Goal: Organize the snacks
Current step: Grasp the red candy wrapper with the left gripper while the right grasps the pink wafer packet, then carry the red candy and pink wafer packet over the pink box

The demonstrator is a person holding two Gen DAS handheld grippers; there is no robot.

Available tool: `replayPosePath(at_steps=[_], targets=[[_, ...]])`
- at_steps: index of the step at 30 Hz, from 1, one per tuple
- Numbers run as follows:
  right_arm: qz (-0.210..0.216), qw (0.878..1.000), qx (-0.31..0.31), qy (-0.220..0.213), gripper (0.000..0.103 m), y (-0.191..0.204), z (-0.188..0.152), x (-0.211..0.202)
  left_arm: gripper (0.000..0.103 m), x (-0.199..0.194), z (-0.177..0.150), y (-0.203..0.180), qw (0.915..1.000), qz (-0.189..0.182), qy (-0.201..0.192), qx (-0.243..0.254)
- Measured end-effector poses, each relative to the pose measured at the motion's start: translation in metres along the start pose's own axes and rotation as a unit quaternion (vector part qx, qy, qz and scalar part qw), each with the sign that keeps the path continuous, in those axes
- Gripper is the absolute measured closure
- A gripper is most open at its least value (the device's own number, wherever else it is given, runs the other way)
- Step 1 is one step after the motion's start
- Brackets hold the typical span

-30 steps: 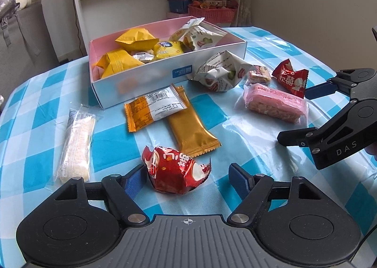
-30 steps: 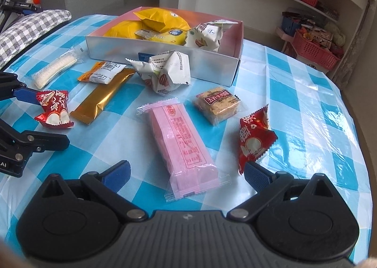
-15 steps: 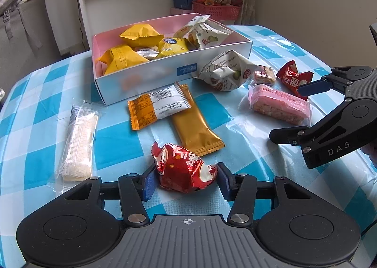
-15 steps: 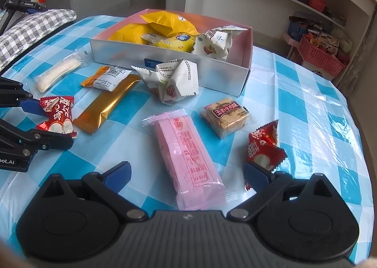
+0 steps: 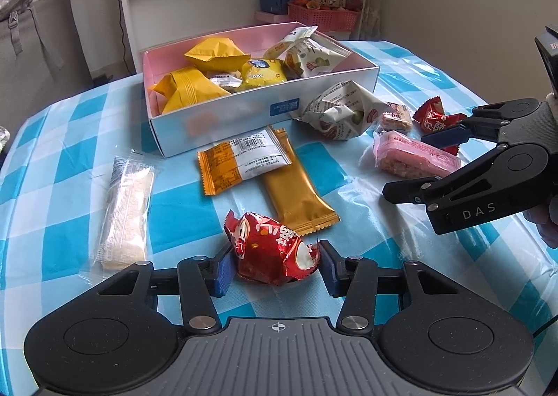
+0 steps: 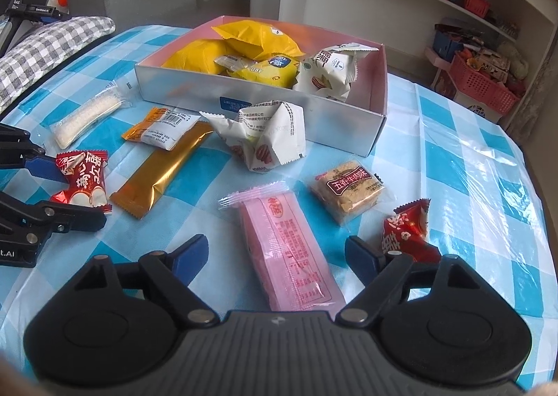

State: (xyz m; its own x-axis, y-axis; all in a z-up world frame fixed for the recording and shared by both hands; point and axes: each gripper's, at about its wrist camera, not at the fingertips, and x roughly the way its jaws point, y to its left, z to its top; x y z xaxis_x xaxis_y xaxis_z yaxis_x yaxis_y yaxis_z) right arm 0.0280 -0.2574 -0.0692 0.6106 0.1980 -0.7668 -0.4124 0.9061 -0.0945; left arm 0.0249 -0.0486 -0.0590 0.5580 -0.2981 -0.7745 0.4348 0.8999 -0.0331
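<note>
The left gripper (image 5: 273,265) is clamped on a red foil candy (image 5: 272,253) at the near edge of the bench (image 5: 174,211), likely ready to lift it into the pink-lined box (image 5: 265,113) beyond. The right gripper (image 6: 277,254), about two-thirds open and closing, straddles the pink wafer pack (image 6: 289,246) without pressing it yet. "DAS" is printed on the right gripper's side.

Red snack (image 5: 273,251) – crinkled, between fingers (image 5: 223,268)
</note>
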Motion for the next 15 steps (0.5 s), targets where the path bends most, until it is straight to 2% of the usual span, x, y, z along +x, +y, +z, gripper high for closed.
replayPosePath(at_steps=[6, 8, 10, 15], targets=[[0.015, 1.000, -0.005, 0.004, 0.053, 0.005, 0.004, -0.002, 0.057, -0.003, 0.002, 0.002, 1.0000, 0.001, -0.001, 0.001], [0.019, 1.000, -0.007, 0.007, 0.069, 0.008, 0.006, -0.003, 0.057, -0.005, 0.003, 0.003, 1.0000, 0.002, -0.003, 0.000], [0.014, 1.000, -0.012, 0.008, 0.073, 0.012, 0.007, -0.004, 0.057, -0.007, 0.005, 0.004, 1.0000, 0.003, -0.005, -0.002], [0.010, 1.000, -0.005, 0.013, 0.074, 0.014, 0.012, -0.008, 0.057, -0.012, 0.009, 0.008, 0.9999, 0.005, -0.007, -0.009]])
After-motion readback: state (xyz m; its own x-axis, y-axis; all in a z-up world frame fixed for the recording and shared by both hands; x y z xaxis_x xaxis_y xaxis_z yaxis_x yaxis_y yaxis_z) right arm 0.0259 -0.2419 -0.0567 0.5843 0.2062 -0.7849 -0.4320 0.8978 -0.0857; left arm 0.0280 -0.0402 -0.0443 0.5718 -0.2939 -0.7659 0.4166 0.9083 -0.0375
